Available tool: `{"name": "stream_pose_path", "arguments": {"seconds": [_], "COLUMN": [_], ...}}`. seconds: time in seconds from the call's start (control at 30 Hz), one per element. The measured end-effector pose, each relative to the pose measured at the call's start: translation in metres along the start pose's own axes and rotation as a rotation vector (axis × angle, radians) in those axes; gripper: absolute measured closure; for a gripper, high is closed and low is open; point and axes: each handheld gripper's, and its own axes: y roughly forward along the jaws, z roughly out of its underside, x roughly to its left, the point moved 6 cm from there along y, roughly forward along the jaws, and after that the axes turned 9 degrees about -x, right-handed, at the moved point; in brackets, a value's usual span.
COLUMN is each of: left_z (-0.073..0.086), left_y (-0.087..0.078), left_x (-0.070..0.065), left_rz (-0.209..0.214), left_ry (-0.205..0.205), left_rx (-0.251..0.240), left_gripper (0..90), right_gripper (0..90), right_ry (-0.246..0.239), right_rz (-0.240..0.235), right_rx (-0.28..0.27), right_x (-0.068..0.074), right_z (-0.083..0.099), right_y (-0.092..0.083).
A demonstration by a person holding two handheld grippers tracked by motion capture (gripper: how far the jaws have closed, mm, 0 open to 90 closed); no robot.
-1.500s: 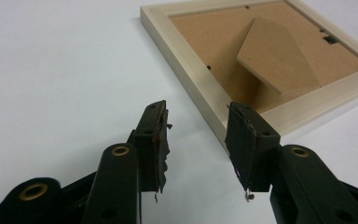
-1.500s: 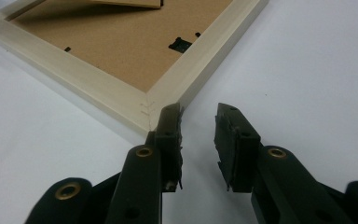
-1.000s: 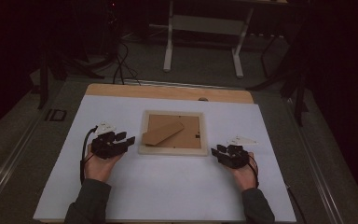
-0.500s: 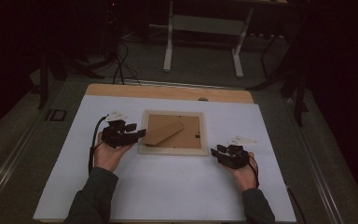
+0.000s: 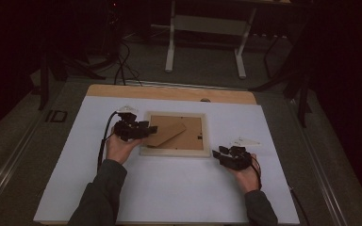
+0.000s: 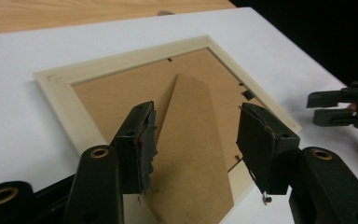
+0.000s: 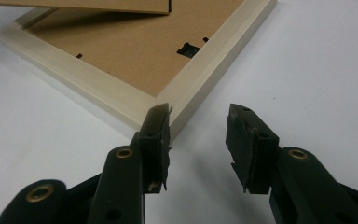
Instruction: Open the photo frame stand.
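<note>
The picture frame (image 5: 174,133) lies face down at the centre of the high view. The left gripper (image 5: 143,131) has slid in over its cardboard stand (image 6: 191,140), jaws just widened around it, not gripping. The right gripper (image 5: 221,154) waits released by the lower right corner, likely readying a grasp.

A white sheet (image 5: 169,188) covers most of the table in front of me, leaving a strip of bare wooden tabletop (image 5: 169,92) along the far edge. A small dark round object (image 5: 205,100) sits on that strip, just at the sheet's border. Beyond the table, a grey floor (image 5: 202,61) holds a white metal stand (image 5: 206,42) with two legs. Black cables (image 5: 122,66) trail across the floor to the left of the stand. The background is dark.
</note>
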Motion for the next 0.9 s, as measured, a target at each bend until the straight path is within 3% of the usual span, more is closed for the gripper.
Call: {"name": "stream_pose_path", "arguments": {"seconds": [0.27, 0.43, 0.57, 0.77, 0.9], "left_z": [0.003, 0.007, 0.009, 0.014, 0.018], "left_y": [0.014, 0.025, 0.029, 0.038, 0.044], "left_x": [0.001, 0.002, 0.005, 0.006, 0.009], "left_rz": [-0.021, 0.019, 0.022, 0.017, 0.033], "left_ry": [0.012, 0.008, -0.001, 0.027, 0.013], "left_rx": [0.053, 0.089, 0.098, 0.155, 0.174], "left_gripper": [42.9, 44.8, 44.2, 40.2, 38.9], "right_gripper": [58.6, 58.5, 58.2, 58.1, 58.1], "right_ry": [0.006, 0.002, 0.005, 0.027, 0.025], "right_rz": [0.000, -0.004, -0.008, -0.018, -0.020], "right_rx": [0.003, 0.007, 0.009, 0.009, 0.014], "right_x": [-0.001, 0.000, 0.000, -0.001, -0.001], "right_z": [0.001, 0.002, 0.003, 0.004, 0.005], "right_y": [0.001, 0.002, 0.002, 0.002, 0.003]}}
